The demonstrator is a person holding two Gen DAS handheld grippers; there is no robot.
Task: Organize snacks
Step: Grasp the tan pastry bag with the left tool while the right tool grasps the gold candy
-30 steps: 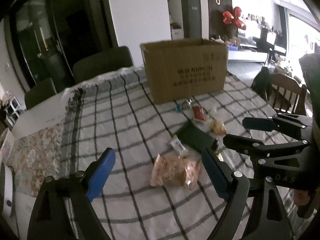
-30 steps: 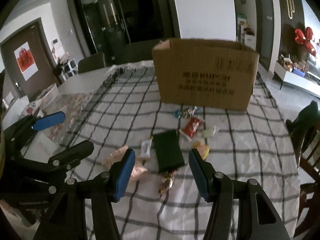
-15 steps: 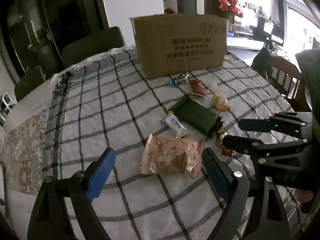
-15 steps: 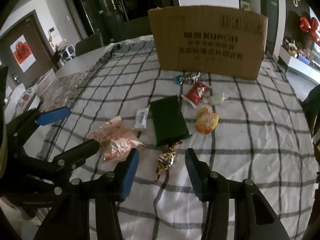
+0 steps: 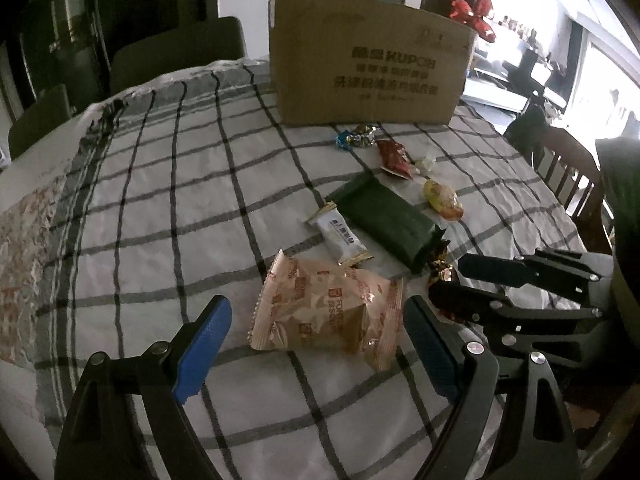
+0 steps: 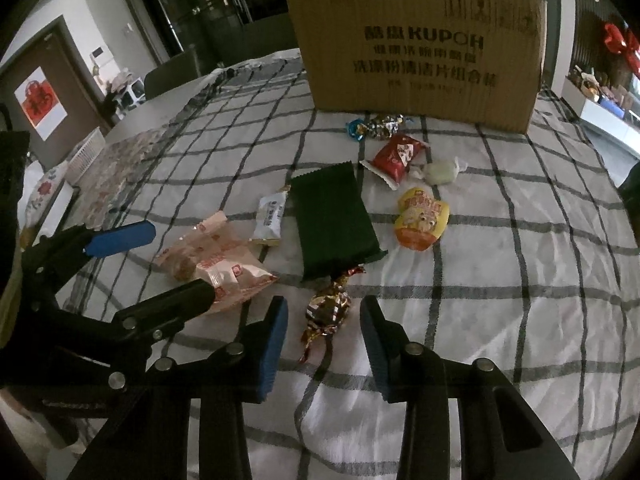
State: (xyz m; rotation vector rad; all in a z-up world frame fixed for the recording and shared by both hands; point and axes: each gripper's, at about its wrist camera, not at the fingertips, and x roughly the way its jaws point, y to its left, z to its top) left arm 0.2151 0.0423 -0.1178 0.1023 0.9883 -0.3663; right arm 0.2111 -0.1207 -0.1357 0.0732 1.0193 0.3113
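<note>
Several snacks lie on the checked tablecloth [image 5: 160, 200] before a cardboard box [image 5: 368, 64]. My left gripper [image 5: 318, 328] is open, its jaws on either side of a pink biscuit packet [image 5: 324, 308], which also shows in the right wrist view [image 6: 216, 260]. My right gripper [image 6: 324, 320] is open around a gold-foil candy [image 6: 328, 312], low over the cloth. Farther off lie a dark green packet [image 6: 332, 220], a small white bar [image 6: 270, 212], a yellow pouch [image 6: 422, 218], a red packet [image 6: 396, 156], a pale candy [image 6: 440, 170] and foil candies [image 6: 376, 124].
The box [image 6: 416, 44] stands upright at the far side of the table. Dark chairs [image 5: 176, 48] stand behind the table and a wooden chair [image 5: 568, 168] at the right. A floral cloth [image 6: 116, 176] covers the left end.
Both grippers have moved forward and down toward the snacks. The pink packet now lies between the left jaws and the gold candy between the right jaws. The right jaws have narrowed slightly.
</note>
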